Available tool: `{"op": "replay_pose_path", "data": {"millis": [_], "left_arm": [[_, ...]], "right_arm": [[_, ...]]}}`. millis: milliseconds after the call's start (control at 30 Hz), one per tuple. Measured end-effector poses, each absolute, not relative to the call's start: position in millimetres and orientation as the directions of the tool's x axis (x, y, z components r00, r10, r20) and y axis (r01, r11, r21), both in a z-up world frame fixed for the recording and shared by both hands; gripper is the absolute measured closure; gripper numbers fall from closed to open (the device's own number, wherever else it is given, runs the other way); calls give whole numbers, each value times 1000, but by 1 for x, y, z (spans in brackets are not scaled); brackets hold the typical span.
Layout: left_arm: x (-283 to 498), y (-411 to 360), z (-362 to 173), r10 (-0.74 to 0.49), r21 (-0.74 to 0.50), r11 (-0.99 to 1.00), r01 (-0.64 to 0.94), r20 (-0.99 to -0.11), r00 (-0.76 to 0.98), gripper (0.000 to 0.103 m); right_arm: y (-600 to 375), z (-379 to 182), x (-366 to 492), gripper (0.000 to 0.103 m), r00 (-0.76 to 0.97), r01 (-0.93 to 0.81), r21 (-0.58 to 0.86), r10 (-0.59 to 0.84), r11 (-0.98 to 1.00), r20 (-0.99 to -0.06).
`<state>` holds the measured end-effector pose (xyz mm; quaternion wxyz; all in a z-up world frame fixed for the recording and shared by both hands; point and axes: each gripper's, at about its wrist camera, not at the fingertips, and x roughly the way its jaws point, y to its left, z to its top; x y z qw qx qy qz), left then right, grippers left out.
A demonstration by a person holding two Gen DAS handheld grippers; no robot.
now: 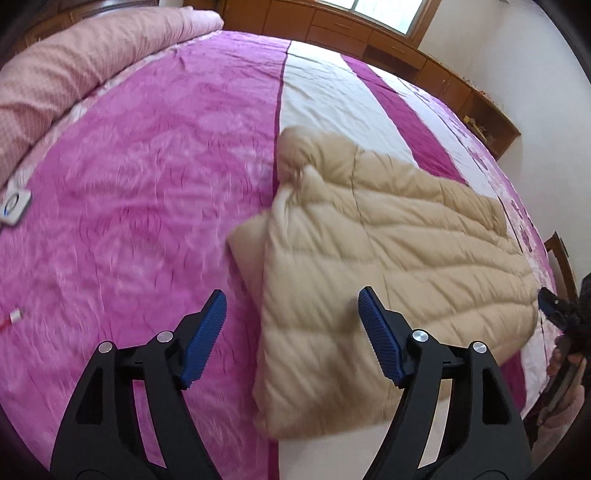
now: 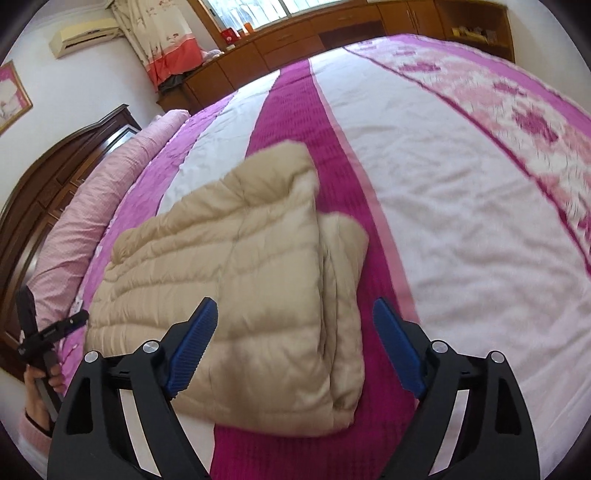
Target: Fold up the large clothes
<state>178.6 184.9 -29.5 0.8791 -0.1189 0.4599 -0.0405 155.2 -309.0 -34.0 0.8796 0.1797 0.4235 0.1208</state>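
A beige quilted coat (image 1: 388, 240) lies folded into a thick rectangle on the pink and white bedspread (image 1: 147, 166). My left gripper (image 1: 291, 295) hovers open over the coat's near left edge, with nothing between its blue pads. In the right wrist view the same coat (image 2: 229, 251) fills the middle, with a folded layer sticking out along its right side. My right gripper (image 2: 295, 302) is open above the coat's near right part and holds nothing. Each view catches the other gripper at its edge: the right gripper (image 1: 554, 306) and the left gripper (image 2: 55, 328).
A rolled pink quilt (image 1: 74, 74) lies along the head of the bed by the dark headboard (image 2: 55, 158). A white device (image 1: 14, 206) and a red-white cable (image 1: 13, 317) rest on the bedspread at left. Wooden cabinets (image 1: 332, 26) line the far wall.
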Motion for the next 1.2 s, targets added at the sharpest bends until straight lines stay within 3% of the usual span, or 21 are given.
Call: {"op": "replay_pose_path", "data": {"millis": [200, 333, 400, 500, 533, 633, 767, 1200], "left_arm": [[176, 179, -56, -228, -299, 953, -53, -821, 523, 25], [183, 186, -76, -350, -450, 888, -96, -795, 496, 26], [185, 189, -84, -436, -547, 830, -112, -760, 482, 41], [183, 189, -85, -467, -582, 806, -110, -739, 485, 66], [181, 188, -83, -473, -584, 805, -101, -736, 485, 73], [176, 181, -72, -468, -567, 821, -75, -742, 480, 80], [170, 173, -59, -472, -566, 820, -87, -754, 457, 82], [99, 138, -45, -464, -506, 862, -27, -808, 363, 82]], "right_arm": [[-303, -60, 160, 19, 565, -34, 464, 400, 885, -722], [-299, -74, 167, 18, 542, -24, 497, 429, 867, -722], [-300, -78, 168, 18, 533, -16, 537, 462, 843, -709], [-303, -78, 163, 40, 528, -31, 594, 517, 804, -673], [-304, -77, 162, 52, 528, -37, 607, 531, 794, -663], [-307, -67, 155, 70, 534, -66, 630, 561, 774, -633], [-310, -52, 142, 77, 553, -85, 623, 557, 778, -620], [-339, -27, 53, 77, 518, -52, 564, 506, 824, -690]]}}
